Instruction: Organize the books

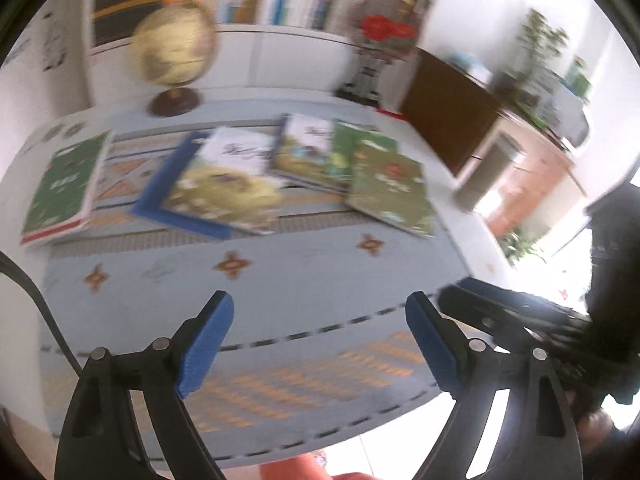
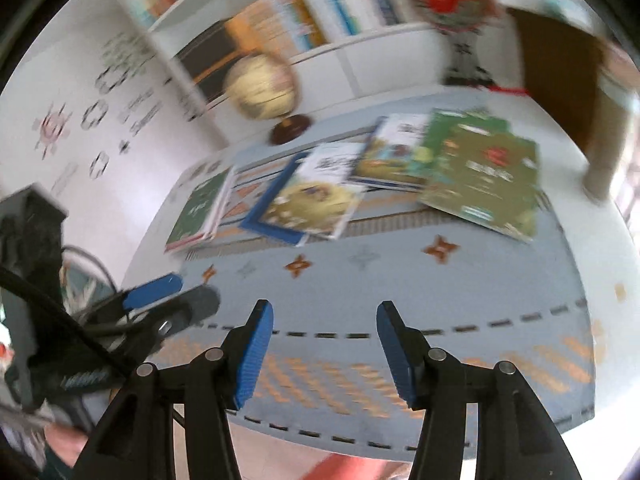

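Both grippers, left [image 1: 320, 344] and right [image 2: 325, 350], hang tilted down over the near table [image 1: 320, 280] edge, jaws apart and empty. Books [image 1: 224, 184] lie spread farther back, before a globe [image 1: 174, 48] and shelf [image 1: 280, 36].

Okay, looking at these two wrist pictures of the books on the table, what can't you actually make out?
- Cover titles on the green paperback book and the blue-edged picture book: motion blur in both wrist views.
- Spines on the white bookshelf: blurred and too small.
- How many books overlap under the olive-green book: covered by the top ones.
- The table's near edge: cut off behind the tool arms.
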